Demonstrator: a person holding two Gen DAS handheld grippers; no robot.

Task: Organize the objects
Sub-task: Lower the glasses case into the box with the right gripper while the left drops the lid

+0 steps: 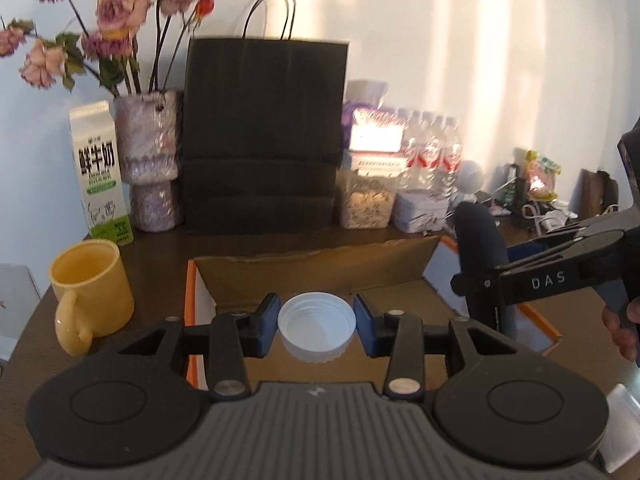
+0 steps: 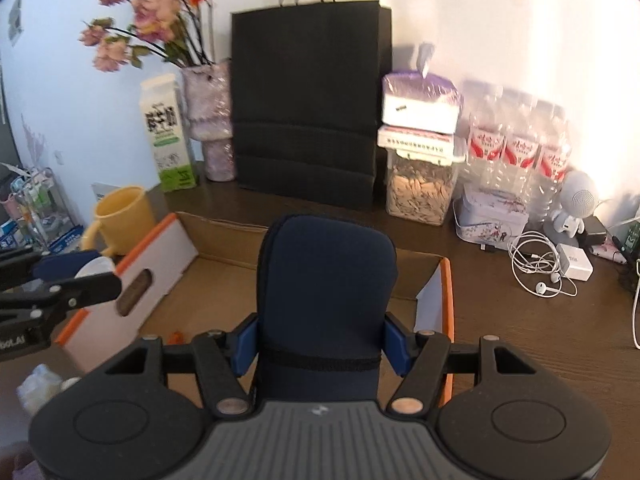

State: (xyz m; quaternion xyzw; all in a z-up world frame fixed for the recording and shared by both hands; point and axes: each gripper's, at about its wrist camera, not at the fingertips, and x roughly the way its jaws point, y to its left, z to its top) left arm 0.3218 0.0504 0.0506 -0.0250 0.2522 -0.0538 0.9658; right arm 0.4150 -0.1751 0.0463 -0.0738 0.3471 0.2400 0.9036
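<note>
Left gripper (image 1: 316, 326) jaws clamp the white lid (image 1: 317, 326), right gripper (image 2: 320, 340) jaws clamp the navy pouch (image 2: 326, 300); lower both well inside the cardboard box (image 2: 224, 272) before releasing

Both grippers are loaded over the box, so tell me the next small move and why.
Probably lower the left gripper a little into the cardboard box and release the white cap. The cap is clamped between its pads right above the open box, while the right gripper holds the navy pouch beside it.
</note>
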